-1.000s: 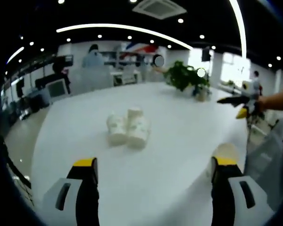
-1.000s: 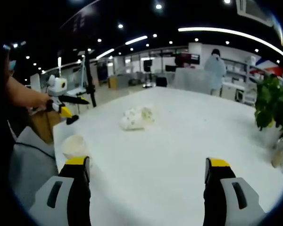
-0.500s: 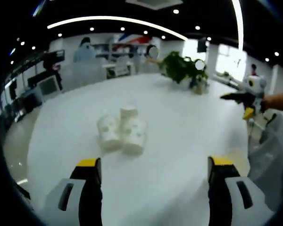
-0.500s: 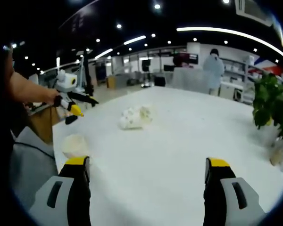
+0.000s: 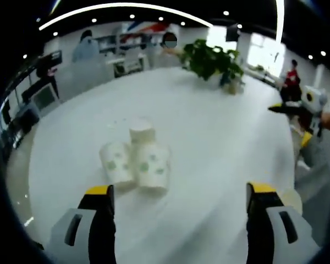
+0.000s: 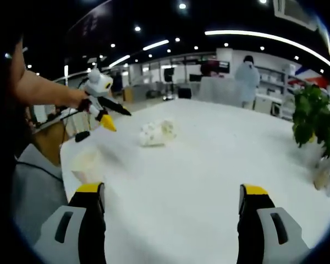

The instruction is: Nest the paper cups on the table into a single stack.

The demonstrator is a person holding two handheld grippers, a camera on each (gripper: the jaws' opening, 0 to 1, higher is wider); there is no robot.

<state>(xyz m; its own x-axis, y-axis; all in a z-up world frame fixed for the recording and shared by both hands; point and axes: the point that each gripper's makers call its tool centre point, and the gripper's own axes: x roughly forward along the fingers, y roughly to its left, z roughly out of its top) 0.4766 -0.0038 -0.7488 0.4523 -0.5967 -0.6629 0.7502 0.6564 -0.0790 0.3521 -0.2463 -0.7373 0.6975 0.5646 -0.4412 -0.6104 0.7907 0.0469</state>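
Observation:
Three white paper cups with green print point(image 5: 135, 159) sit bunched together on the white table point(image 5: 209, 148); one stands upright behind two that lie tipped. A lone cup point(image 5: 291, 200) peeks out past my right-hand jaw. My left gripper point(image 5: 180, 191) is open and empty, a short way short of the bunch. In the right gripper view the same bunch point(image 6: 157, 132) lies far ahead and the lone cup point(image 6: 88, 163) rests near the table's left edge. My right gripper point(image 6: 171, 190) is open and empty. A hand holds the left gripper point(image 6: 113, 114) above the table, between the lone cup and the bunch.
A potted plant point(image 5: 210, 57) stands at the table's far side, also seen as the plant point(image 6: 317, 123) at the right. The right gripper point(image 5: 297, 118) hovers at the table's right edge. People and desks fill the office behind. The table edge point(image 6: 66, 159) runs close by.
The left gripper has moved forward and tipped down, so the cup bunch looks larger and nearer. In the right gripper view it has swung right toward the cups. The right gripper has barely moved.

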